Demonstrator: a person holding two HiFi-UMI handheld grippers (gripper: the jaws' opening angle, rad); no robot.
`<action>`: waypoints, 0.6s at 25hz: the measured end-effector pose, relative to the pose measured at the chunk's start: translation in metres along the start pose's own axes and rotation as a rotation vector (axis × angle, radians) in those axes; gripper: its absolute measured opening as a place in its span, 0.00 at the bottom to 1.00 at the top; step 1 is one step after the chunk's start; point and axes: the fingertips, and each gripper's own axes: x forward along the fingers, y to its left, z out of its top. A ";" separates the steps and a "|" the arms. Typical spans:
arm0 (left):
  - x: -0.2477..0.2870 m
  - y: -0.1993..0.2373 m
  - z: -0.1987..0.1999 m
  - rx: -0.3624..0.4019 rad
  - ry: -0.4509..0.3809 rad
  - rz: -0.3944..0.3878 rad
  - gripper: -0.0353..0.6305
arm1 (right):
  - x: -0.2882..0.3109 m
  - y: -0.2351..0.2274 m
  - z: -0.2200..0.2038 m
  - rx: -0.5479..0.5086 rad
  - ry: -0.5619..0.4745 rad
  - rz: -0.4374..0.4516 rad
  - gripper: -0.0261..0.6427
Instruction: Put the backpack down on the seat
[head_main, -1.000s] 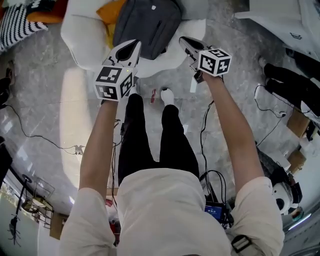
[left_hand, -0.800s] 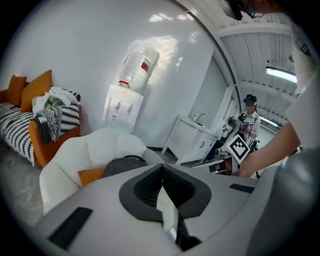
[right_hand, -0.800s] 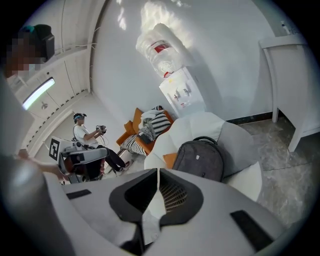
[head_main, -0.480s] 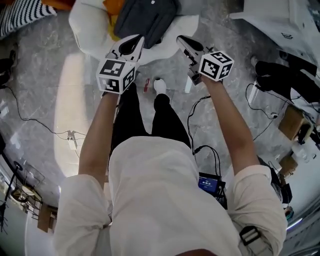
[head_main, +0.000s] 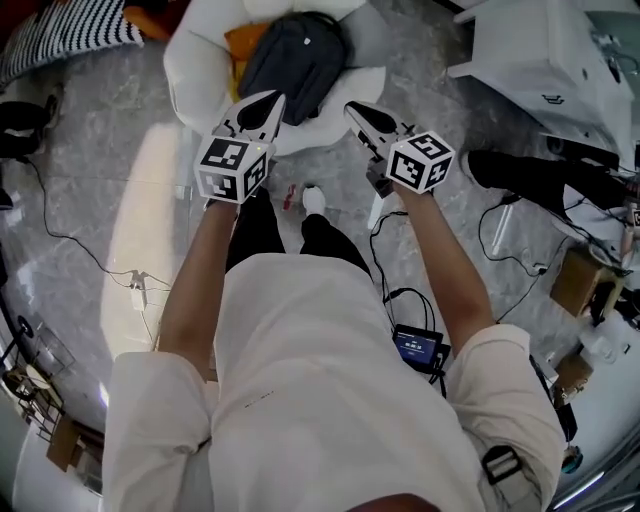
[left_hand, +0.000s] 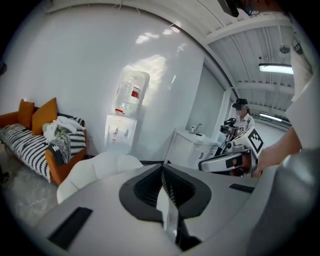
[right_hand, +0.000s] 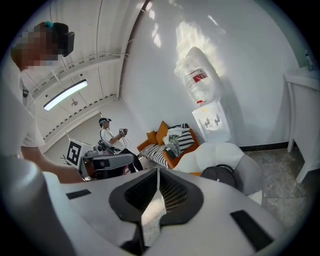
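Dark grey backpack (head_main: 295, 55). White seat (head_main: 195, 75) with an orange cushion (head_main: 243, 42). The floor (head_main: 90, 150) is pale grey marble with faint veining. Left tongs (head_main: 263, 100) and right tongs (head_main: 358, 108) are white with black ribbed inner faces, patterned with black-and-white square markers. The person wears a cream shirt (head_main: 320, 380) and black trousers (head_main: 255, 230). The sofa (left_hand: 30, 145) is black-and-white striped on an orange base.
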 end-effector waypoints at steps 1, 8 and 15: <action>-0.005 -0.004 0.003 0.004 -0.006 0.009 0.08 | -0.005 0.003 0.003 -0.001 -0.008 0.006 0.09; -0.046 -0.045 0.018 0.005 -0.059 0.074 0.08 | -0.045 0.040 0.011 -0.043 -0.009 0.076 0.09; -0.076 -0.089 0.033 0.028 -0.113 0.113 0.08 | -0.088 0.072 0.029 -0.088 -0.031 0.133 0.09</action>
